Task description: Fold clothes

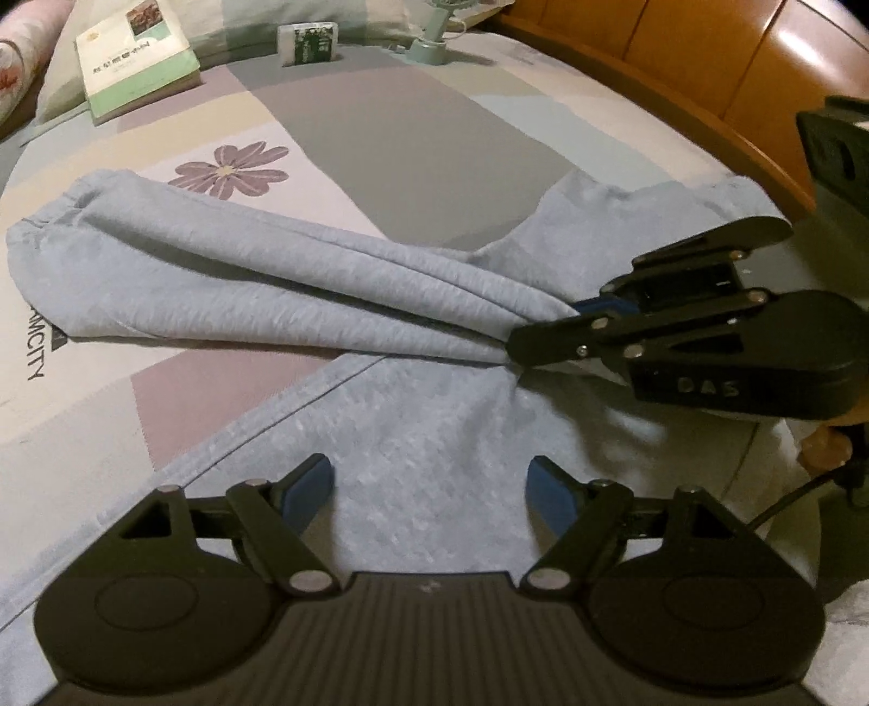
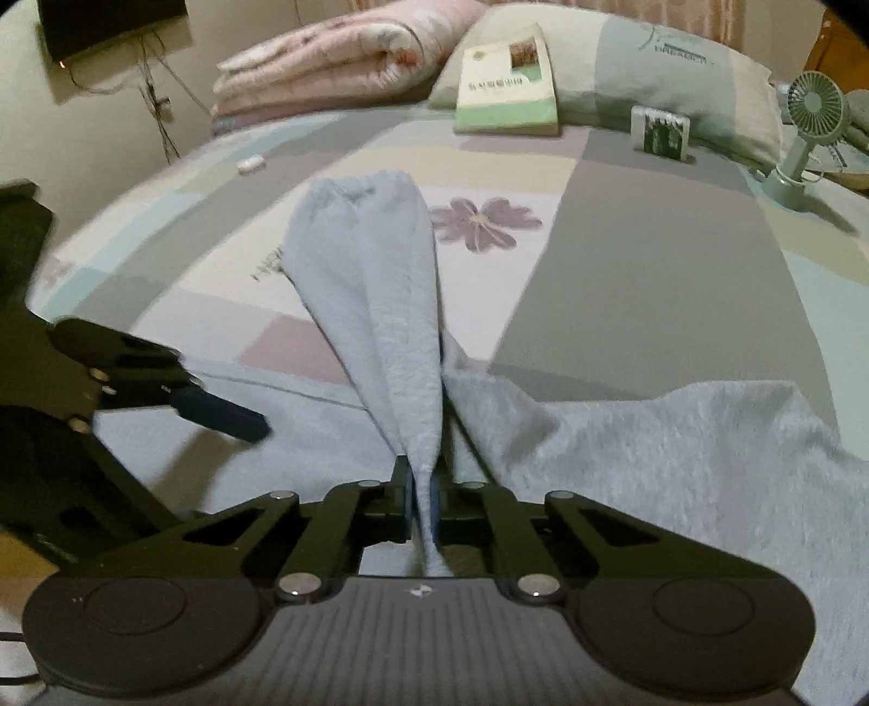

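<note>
Here the right gripper [image 2: 421, 505] pinches the sleeve [image 2: 375, 293] — stretched straight away, bedward; left gripper [image 1: 432, 489] spread.

The garment [image 1: 271, 282] lies on the bed [image 1: 413, 141], with book [image 1: 136, 54], box [image 1: 308, 42] and fan [image 1: 429, 49] behind it.

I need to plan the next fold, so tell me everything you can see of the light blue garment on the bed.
The light blue garment looks like soft, fleecy knit, apparently a sweatshirt. Its body lies spread flat on the patchwork bedsheet, under the left gripper, whose jaws are open above it without touching. One sleeve is gathered into long folds, its cuffed end resting on the sheet, its near end pinched in the shut jaws of the right gripper.
</note>
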`<state>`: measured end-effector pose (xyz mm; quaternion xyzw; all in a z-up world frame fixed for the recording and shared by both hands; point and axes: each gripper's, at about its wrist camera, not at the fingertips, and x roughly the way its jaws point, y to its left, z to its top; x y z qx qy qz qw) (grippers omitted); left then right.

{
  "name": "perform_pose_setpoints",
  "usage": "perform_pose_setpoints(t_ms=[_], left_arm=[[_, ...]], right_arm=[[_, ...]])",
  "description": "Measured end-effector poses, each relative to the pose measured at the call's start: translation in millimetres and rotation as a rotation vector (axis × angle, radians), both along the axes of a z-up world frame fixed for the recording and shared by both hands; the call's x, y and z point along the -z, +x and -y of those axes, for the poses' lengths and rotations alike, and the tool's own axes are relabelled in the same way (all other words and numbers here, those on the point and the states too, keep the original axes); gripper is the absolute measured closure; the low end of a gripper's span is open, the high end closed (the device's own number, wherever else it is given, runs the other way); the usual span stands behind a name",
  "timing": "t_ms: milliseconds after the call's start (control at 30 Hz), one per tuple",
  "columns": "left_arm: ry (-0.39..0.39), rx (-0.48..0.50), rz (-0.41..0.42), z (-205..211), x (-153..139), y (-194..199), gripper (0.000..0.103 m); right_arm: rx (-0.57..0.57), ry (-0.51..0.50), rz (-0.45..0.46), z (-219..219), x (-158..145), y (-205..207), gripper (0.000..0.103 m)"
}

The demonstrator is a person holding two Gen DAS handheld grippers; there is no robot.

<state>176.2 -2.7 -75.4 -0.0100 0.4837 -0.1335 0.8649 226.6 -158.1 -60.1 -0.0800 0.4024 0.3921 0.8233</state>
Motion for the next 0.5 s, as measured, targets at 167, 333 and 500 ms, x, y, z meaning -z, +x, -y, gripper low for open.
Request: perform_pose_setpoints(t_ms=[167,333,500], left_arm=[[-0.012,0.034,0.020,5,-4,-5,0.023],[-0.068,0.017,0.038,-10,-13,-14,0.023],[-0.123,-0.044,0.029,-30,-17,-23,0.023]], right_arm=[[-0.051,0.059,0.003,4,-22,-16,0.096],[-0.096,0.082,-0.013,13,-32,-36,0.097],[-0.124,0.089,-0.058,23,-27,-54,0.097]])
